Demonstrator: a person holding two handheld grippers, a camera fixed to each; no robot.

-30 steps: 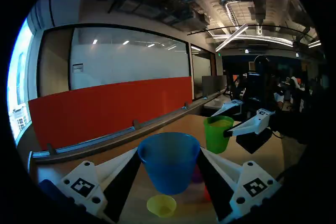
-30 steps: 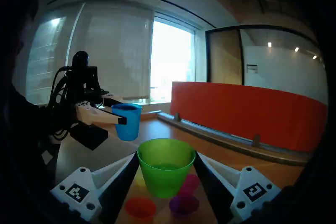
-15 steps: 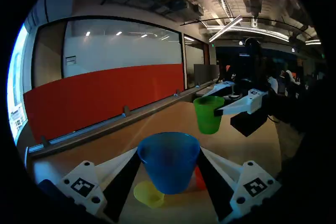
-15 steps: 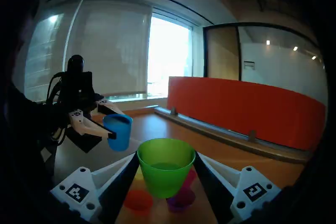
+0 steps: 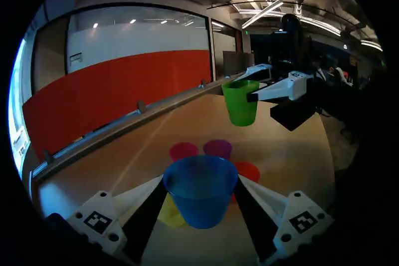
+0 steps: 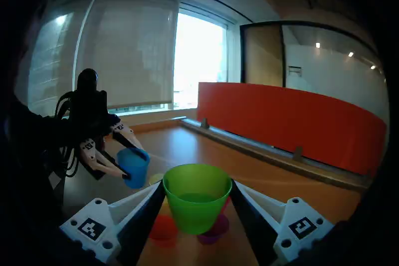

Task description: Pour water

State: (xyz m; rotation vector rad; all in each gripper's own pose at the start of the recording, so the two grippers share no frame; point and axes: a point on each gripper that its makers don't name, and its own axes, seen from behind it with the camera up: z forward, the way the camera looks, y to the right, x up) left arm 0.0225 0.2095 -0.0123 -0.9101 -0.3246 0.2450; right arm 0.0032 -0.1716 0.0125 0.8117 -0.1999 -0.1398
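Observation:
In the left gripper view my left gripper (image 5: 201, 193) is shut on a blue cup (image 5: 201, 196), held upright above the wooden table (image 5: 279, 156). The right gripper (image 5: 249, 89) appears farther off, gripping a green cup (image 5: 240, 102) in the air. In the right gripper view my right gripper (image 6: 197, 201) is shut on that green cup (image 6: 197, 203), upright, with a little liquid at its bottom. At the left of that view the left gripper (image 6: 117, 161) carries the blue cup (image 6: 132, 166), tilted and lower than the green one.
Small cups stand on the table below: pink (image 5: 183, 150), purple (image 5: 218, 147), orange (image 5: 246, 170) and yellow (image 5: 171, 213). An orange partition (image 5: 114, 86) with a rail (image 5: 149, 114) borders the far table edge. A bright window (image 6: 197, 61) lies beyond. A dark sleeve (image 6: 35, 136) holds the left gripper.
The left gripper has pitched downward, bringing the small cups on the table into its view. In the right gripper view the blue cup has sunk lower and tilted. The green cup stays steady.

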